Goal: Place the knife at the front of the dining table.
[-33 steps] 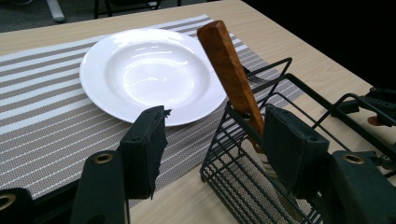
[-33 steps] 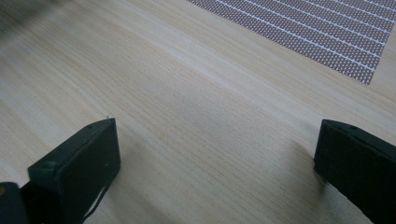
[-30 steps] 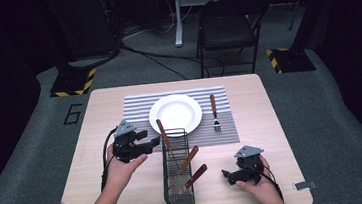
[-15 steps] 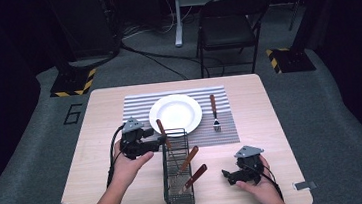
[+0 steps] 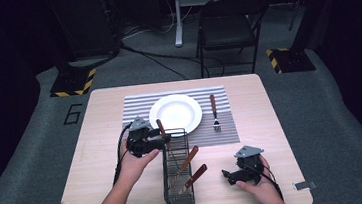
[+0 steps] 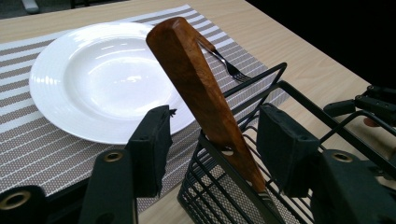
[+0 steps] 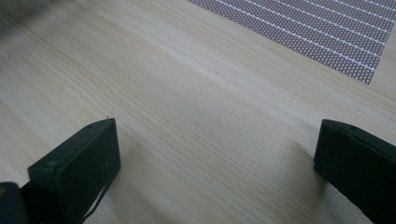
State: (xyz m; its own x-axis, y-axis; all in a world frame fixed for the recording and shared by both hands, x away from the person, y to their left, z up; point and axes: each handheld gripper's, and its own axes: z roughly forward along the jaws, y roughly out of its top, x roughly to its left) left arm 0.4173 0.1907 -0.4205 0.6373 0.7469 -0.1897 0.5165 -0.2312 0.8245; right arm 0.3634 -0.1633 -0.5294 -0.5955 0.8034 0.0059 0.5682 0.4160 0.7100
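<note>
left gripper [image 6: 212, 140] has just been closing, its pads either side of the wooden handle [image 6: 198, 84] but not touching. it leans out of the basket [image 6: 261, 88], easy to take (right gripper [image 7: 217, 163] rests wide open, holding nothing)

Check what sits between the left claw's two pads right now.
In the left gripper view, a wooden utensil handle leaning out of the black wire caddy stands between the left claw pads, which have just been closing but don't touch it yet.

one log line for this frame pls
left tongs: closing round wooden handle in wire caddy, not yet gripped | right tongs: open, over table | plate: empty
</note>
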